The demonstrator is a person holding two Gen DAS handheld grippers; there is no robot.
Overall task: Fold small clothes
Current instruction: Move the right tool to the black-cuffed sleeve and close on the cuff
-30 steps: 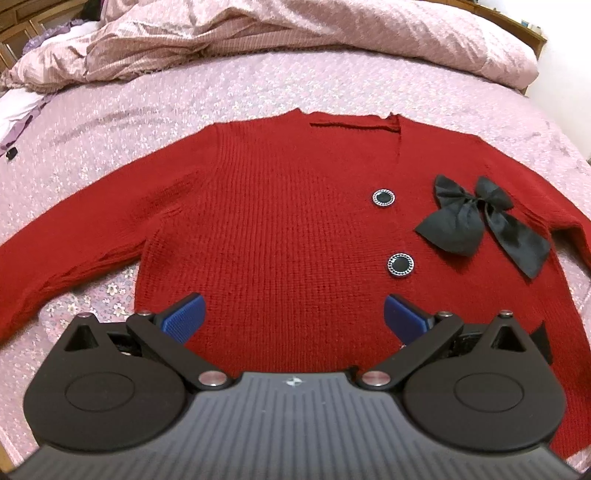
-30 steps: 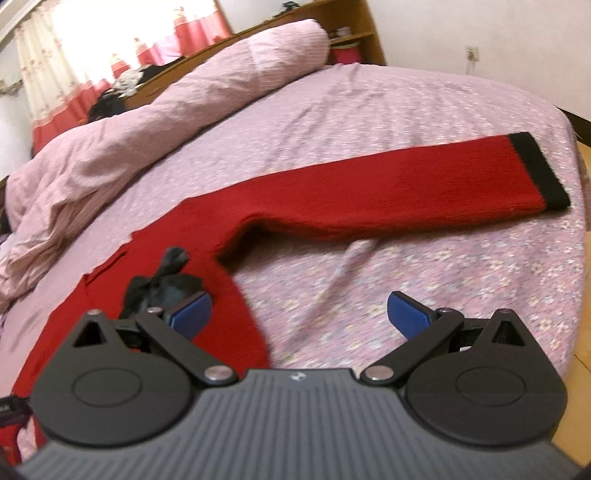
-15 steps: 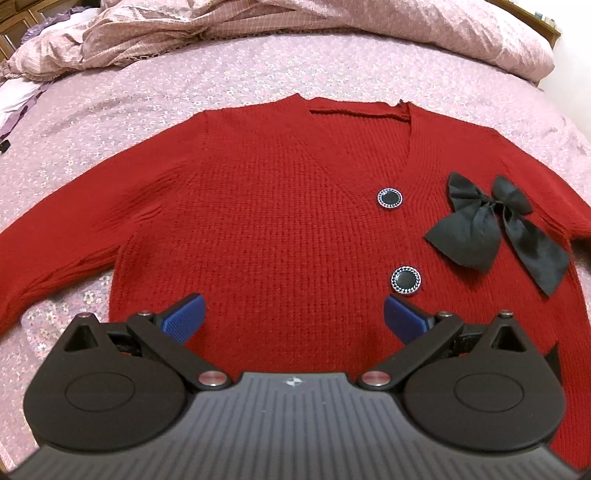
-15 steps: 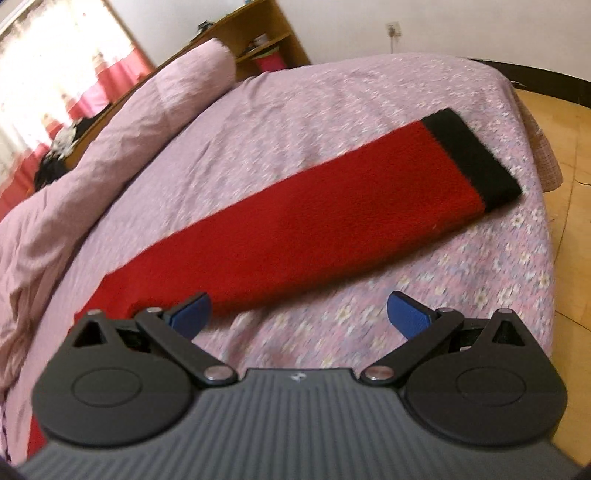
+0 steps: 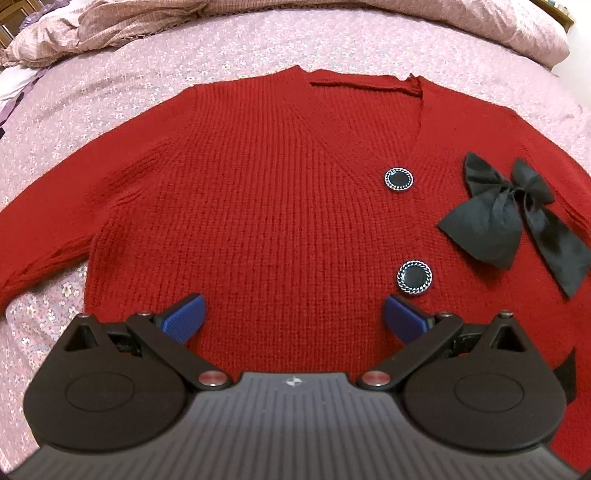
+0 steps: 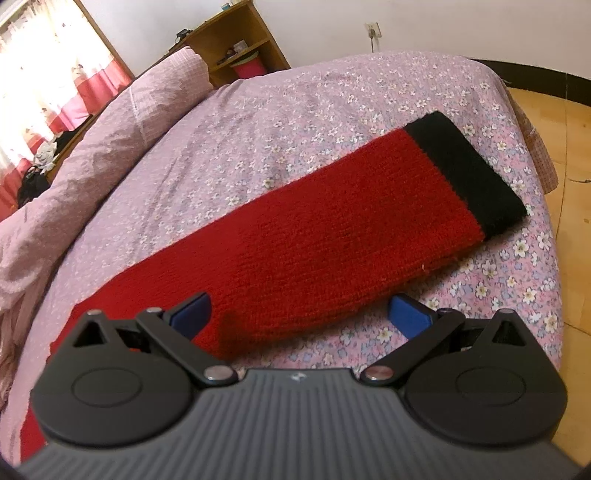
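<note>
Left wrist view: red cardigan [image 5: 258,206] lies flat, front up, on the floral bedsheet [image 5: 110,85]. The left gripper [image 5: 293,314] hangs over the cardigan's lower body, fingers spread wide, nothing between them. From the gripper the neckline is straight ahead, so the body's long axis runs directly away from it. Two round black buttons [image 5: 398,180] sit ahead and to the right of the gripper; the black bow [image 5: 509,214] is further right again. One sleeve trails off to the gripper's left across the sheet. Crumpled pink duvet [image 5: 110,33] lies beyond the neckline.

Right wrist view: right gripper [image 6: 301,314] also spread, holding nothing. The other sleeve [image 6: 332,251] lies flat on the sheet, long axis running diagonally from near the left fingertip away to upper right, ending in the black cuff [image 6: 465,173] near the bed's edge. The near sleeve edge passes between the fingertips. Cannot tell if the pads touch the knit.

Judgement: the right gripper is nearer this sleeve; the likely next move is to pinch it and fold it in across the body. The cuff lies well ahead along the axis, so grabbing here would take the sleeve mid-length.

Text: no brand, label or readable writing on the garment; only a small emblem on each gripper housing, unreadable.
</note>
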